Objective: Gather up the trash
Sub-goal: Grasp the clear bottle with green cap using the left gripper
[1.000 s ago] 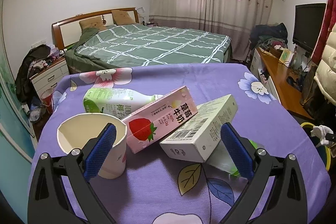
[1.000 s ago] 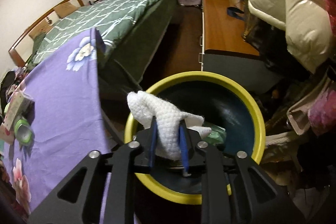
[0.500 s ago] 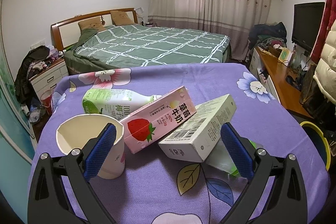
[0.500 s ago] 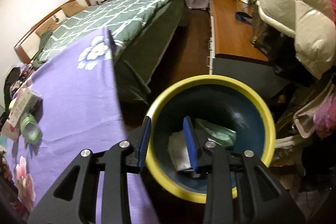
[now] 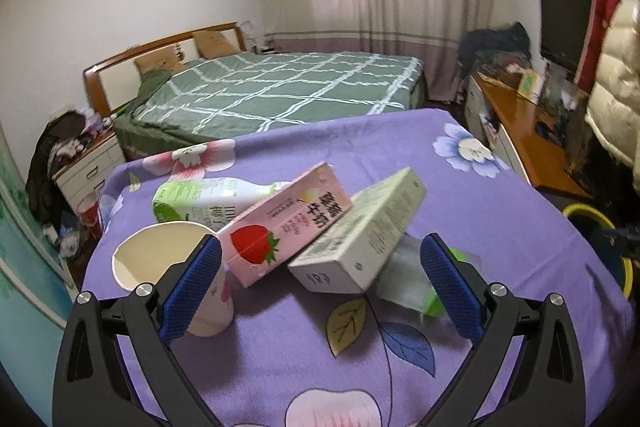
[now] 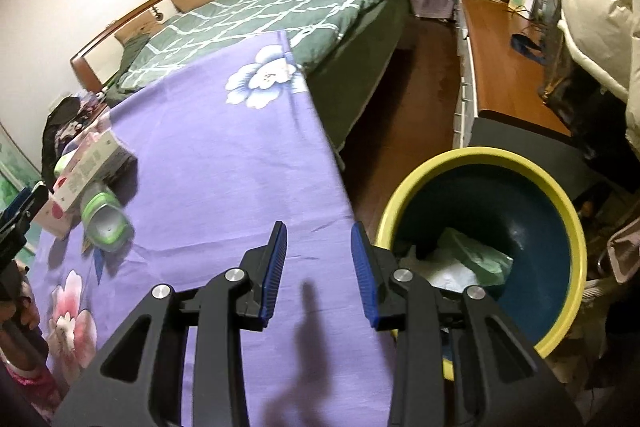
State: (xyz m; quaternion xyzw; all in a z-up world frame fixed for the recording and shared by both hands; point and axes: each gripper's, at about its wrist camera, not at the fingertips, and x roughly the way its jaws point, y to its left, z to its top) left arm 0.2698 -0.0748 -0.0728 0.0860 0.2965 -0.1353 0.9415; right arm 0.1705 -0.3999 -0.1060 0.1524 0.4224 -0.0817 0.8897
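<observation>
A trash pile lies on the purple cloth table (image 5: pixel 500 203): a white paper cup (image 5: pixel 168 263), a pink strawberry milk carton (image 5: pixel 288 223), a pale green box (image 5: pixel 368 231), a green-white bottle (image 5: pixel 200 199) and a clear green-capped bottle (image 5: pixel 416 287). My left gripper (image 5: pixel 320 279) is open just in front of the pile. My right gripper (image 6: pixel 318 267) is open and empty over the table's right edge, beside the yellow-rimmed bin (image 6: pixel 552 195), which holds a white wad (image 6: pixel 452 273) and a green bag (image 6: pixel 476 255). The pile shows at the far left of the right wrist view (image 6: pixel 92 167).
A bed with a green checked cover (image 5: pixel 280 91) stands behind the table. A wooden desk (image 6: pixel 504 59) and a puffy white coat (image 6: pixel 600 11) are to the right of the bin. A nightstand (image 5: pixel 84 167) is at the left.
My right gripper let the white wad drop into the bin, opened wider, and swung left over the table edge. My left gripper stayed open and shifted slightly.
</observation>
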